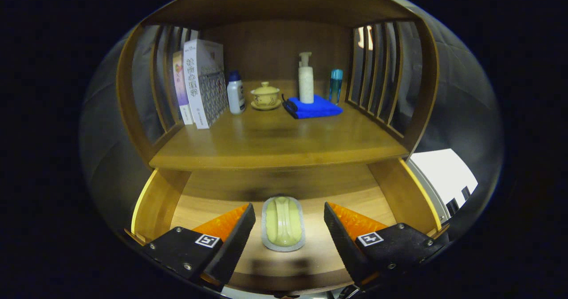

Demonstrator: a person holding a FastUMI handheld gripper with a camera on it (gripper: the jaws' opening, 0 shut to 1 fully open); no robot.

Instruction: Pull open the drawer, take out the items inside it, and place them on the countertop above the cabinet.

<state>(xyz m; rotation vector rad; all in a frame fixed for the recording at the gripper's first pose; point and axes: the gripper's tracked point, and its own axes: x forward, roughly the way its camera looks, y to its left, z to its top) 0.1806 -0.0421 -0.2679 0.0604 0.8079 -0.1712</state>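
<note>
The wooden cabinet (275, 6) stands before me, its drawer (155, 201) pulled open. On the drawer floor lies one pale soap in a dish (283, 222). My fingers (288, 232) are spread wide on both sides of it, not touching. On the worktop (275, 139) above stand boxes (202, 84), a pump bottle (305, 79) on a blue cloth (316, 107), and a lidded cup (265, 96).

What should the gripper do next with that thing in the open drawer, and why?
Probably lower and close. The gripper is open, its fingers either side of the pale green item lying on the drawer floor, with gaps on both sides, so nothing is gripped yet.
</note>
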